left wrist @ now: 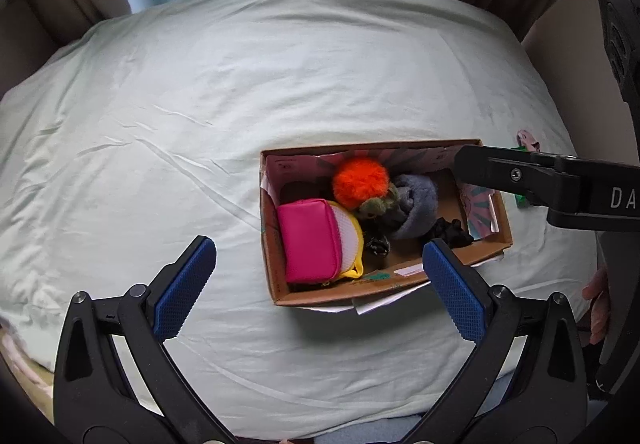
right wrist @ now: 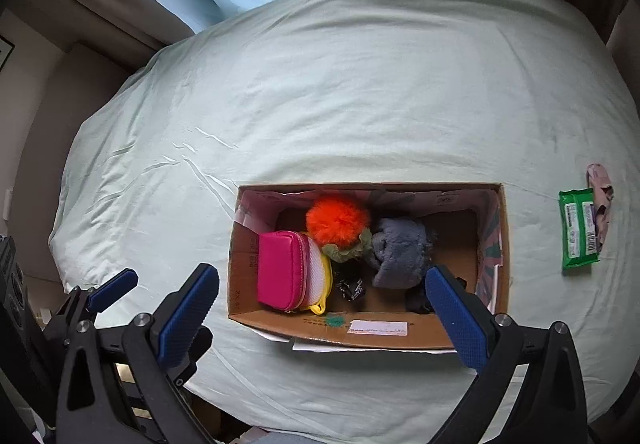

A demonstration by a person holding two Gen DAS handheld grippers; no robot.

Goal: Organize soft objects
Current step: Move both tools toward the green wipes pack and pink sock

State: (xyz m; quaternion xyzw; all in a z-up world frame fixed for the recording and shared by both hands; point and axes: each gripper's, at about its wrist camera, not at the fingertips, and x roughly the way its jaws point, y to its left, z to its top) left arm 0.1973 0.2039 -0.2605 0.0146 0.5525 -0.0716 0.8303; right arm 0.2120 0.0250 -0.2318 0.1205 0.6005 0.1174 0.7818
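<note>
Right wrist view — cardboard box (right wrist: 360, 332) of soft objects between spread, empty right gripper (right wrist: 322, 302) fingers.

Left hand-held gripper (left wrist: 320, 280) jaws spread wide, empty, right hand-held gripper (right wrist: 322, 308) likewise spread, empty

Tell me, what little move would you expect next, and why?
Probably the right gripper swings right toward the green packet and the patterned cloth beside it: both grippers are open and empty, and those two lie on the bed sheet outside the cardboard box.
</note>
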